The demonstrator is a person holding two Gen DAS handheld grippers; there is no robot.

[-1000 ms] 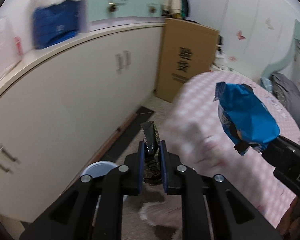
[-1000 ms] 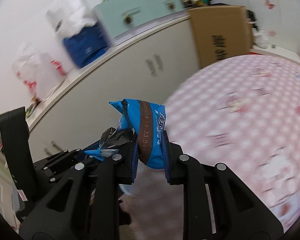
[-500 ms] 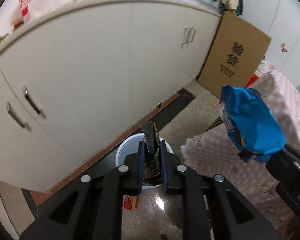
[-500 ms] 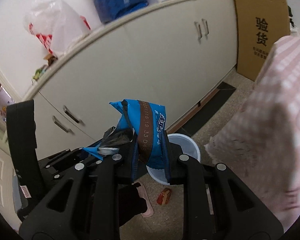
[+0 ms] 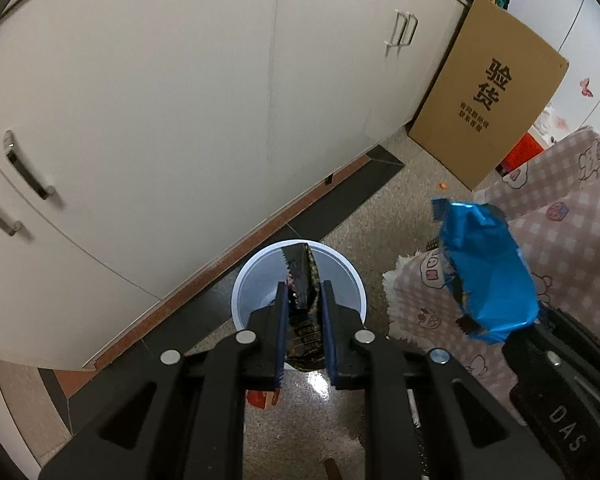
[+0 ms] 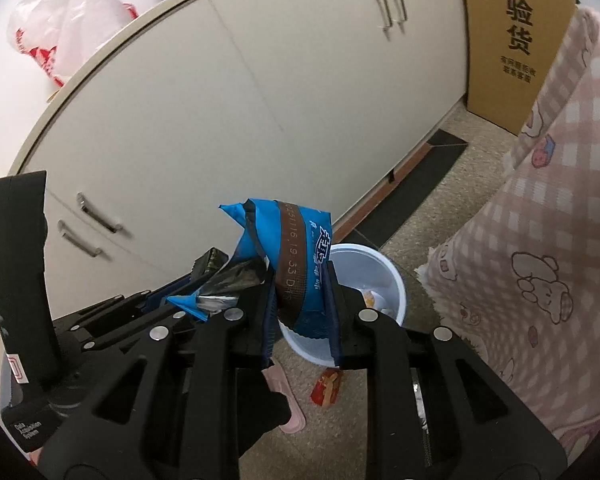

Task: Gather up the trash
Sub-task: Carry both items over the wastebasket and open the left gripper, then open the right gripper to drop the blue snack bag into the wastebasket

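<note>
1. Left wrist view:
   - Left claw (image 5: 303, 332) is gripping a dark wrapper (image 5: 303, 304), pads narrow and pinching it on both sides.
   - Wrapper is standing on end. Its long axis is running up and away along the fingers, with the serrated tip pointing toward the cupboard (image 5: 180, 100).
   - White bin (image 5: 342, 276) is sitting on the floor right below and ahead of the claw, and the wrapper is overlapping its mouth in this view. Looks like the left claw is the one lined up over the bin; exact height above it is unclear.
   - Blue bag (image 5: 484, 276) is hanging off to the right, held from below by the right claw, well apart from the bin mouth, in front of the pink blanket (image 5: 572, 224).
   - Cardboard box (image 5: 488, 92) is leaning by the cupboard, far right.

2. Right wrist view:
   - Right claw (image 6: 302, 312) is clamping the blue bag (image 6: 296, 256) between its pads, jaws fairly narrow.
   - Bag's long axis is running roughly upright, crumpled top leaning left. The brown seam strip is facing the cam.
   - Bin (image 6: 384, 280) is lying ahead and slightly right of this claw and partly hidden by the bag. Some scraps are showing inside.
   - Left claw's body is sitting at left with the dark wrapper tip (image 6: 210, 262) poking up.
   - Small red scrap (image 6: 327, 388) is lying on the floor just beside the bin base.

3. Judgement: left drop probably goes first since it's nearer over the bin. Right likely needs shifting right/forward before letting go.
</note>
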